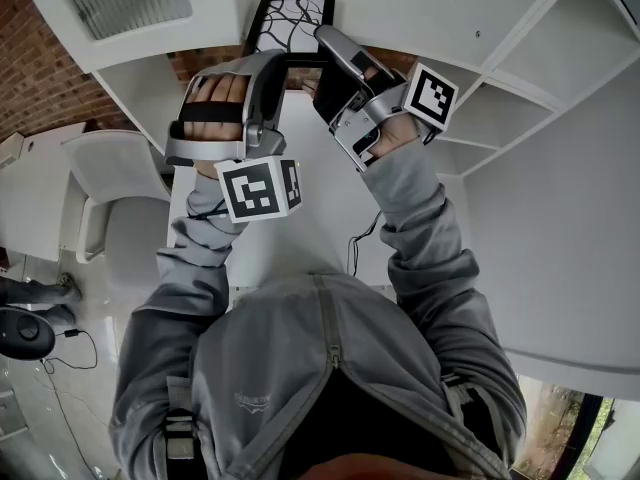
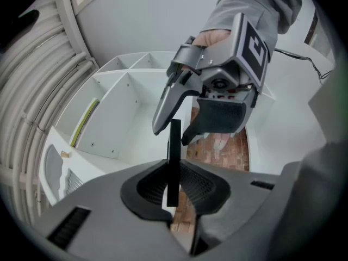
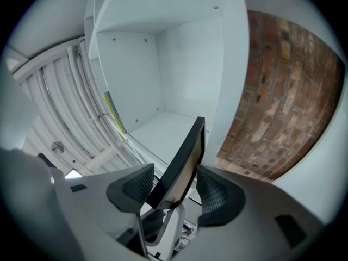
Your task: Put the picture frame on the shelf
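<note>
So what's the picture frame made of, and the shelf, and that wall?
The picture frame has a matte black border, wood or plastic; I cannot tell which. The shelf looks like smooth white coated board, flat and even. The wall is rough reddish brick with pale mortar lines.

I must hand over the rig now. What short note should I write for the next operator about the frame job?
Left gripper: shut on the picture frame, edge-on between its pads.
Right gripper: shut on the same frame, which slants between its pads.
Frame: held in the air before an open shelf compartment.
Done: frame is up at shelf height.
Left: stand it inside, release both grippers.
</note>
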`<state>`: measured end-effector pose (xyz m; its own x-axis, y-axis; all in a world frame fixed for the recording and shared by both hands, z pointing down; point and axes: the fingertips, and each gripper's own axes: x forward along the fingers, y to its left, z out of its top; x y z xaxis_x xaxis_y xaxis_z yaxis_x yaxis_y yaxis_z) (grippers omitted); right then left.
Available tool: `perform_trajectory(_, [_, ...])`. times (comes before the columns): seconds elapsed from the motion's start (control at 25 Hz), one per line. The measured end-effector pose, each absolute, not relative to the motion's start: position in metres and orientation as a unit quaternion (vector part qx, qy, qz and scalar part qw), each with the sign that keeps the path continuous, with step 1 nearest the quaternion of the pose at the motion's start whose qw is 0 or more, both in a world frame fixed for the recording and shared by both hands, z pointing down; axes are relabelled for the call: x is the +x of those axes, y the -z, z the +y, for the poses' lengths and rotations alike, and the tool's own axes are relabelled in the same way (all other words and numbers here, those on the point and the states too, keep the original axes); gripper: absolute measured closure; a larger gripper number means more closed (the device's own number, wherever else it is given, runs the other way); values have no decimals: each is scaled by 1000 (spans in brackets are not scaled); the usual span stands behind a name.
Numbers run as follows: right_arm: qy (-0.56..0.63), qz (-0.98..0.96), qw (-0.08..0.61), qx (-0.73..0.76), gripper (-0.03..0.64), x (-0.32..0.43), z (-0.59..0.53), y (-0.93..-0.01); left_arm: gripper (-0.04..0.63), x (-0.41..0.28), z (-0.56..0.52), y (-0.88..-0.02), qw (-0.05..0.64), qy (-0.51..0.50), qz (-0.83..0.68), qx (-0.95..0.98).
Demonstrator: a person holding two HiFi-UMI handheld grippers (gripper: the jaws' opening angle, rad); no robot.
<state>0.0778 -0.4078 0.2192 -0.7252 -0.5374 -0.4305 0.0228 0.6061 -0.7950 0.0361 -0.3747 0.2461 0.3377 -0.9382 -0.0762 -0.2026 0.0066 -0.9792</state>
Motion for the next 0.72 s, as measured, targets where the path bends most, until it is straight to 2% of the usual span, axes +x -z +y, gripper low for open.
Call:
perform_trajectory(0.16, [357,858,312,-196,380,85,-389,-218,526,37,-372,-245,538,344,463,-615])
perform_trajectory(0.36, [242,899,246,-270,380,91,-363,-217,526,38,-366,-247,540,348,460,-613])
perform_trajectory(0.72, [-142,904,-36,-401,380,74,-380,-209,526,30,-407,-234,525,366,455,-619])
